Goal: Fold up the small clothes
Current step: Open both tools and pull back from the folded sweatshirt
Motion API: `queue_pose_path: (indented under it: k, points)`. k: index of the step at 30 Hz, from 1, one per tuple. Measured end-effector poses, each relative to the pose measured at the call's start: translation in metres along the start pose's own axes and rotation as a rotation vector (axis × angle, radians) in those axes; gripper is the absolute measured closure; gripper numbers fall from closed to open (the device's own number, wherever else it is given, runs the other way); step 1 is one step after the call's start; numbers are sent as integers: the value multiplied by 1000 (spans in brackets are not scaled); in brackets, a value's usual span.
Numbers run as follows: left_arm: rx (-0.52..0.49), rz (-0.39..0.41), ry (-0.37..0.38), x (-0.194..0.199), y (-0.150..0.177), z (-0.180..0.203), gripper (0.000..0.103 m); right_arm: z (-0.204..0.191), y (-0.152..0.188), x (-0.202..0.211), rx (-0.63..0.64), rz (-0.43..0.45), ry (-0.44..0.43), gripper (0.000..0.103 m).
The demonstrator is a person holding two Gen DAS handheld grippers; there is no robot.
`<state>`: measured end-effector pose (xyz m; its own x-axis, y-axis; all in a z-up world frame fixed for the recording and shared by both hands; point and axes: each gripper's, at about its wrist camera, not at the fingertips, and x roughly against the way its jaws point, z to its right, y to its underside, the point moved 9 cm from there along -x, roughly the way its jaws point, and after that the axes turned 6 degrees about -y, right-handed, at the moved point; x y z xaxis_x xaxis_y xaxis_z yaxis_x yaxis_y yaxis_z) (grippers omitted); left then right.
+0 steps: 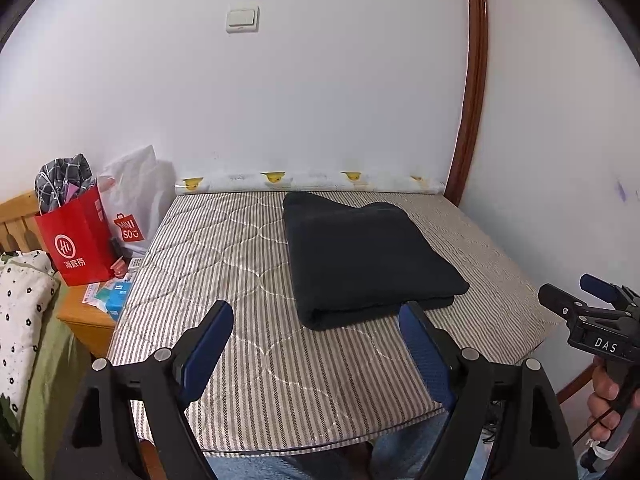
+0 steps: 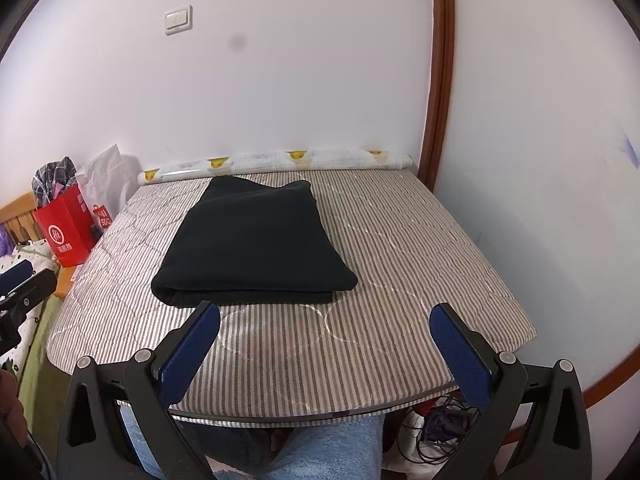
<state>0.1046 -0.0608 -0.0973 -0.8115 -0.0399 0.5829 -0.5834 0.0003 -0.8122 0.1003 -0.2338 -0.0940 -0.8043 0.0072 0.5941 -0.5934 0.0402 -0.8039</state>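
Observation:
A dark folded garment (image 1: 364,256) (image 2: 252,246) lies flat as a thick rectangle on the striped quilted table cover (image 1: 224,256) (image 2: 400,248). My left gripper (image 1: 316,312) hovers over the near part of the table, open, its blue pads wide apart and nothing between them; the garment's near edge shows just beyond its tips. My right gripper (image 2: 326,314) is also open and empty, held near the table's front edge, to the right of the garment's near edge. The right gripper (image 1: 576,300) shows at the right edge of the left wrist view, held by a hand.
A red paper bag (image 1: 78,240) with checked cloth and a white bag (image 1: 134,200) stand on a wooden stand at the left. A rolled sheet (image 2: 280,162) lies along the back wall. Walls close the back and right. Cables (image 2: 440,432) and the person's legs are below the front edge.

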Motion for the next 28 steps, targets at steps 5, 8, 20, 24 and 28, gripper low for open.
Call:
queue_pose_path:
  k: [5, 8, 20, 24, 28]
  points:
    - [6, -3, -2, 0, 0, -3, 19, -2, 1, -1, 0, -6, 2, 0]
    - [6, -3, -3, 0, 1, -4, 19, -4, 1, -1, 6, -4, 7, 0]
    - [9, -12, 3, -2, 4, -4, 19, -3, 1, 2, 5, 5, 12, 0]
    - [7, -11, 5, -2, 4, -3, 19, 2, 1, 1, 0, 3, 15, 0]
    - [9, -6, 3, -1, 4, -4, 18, 5, 1, 1, -3, 4, 8, 0]
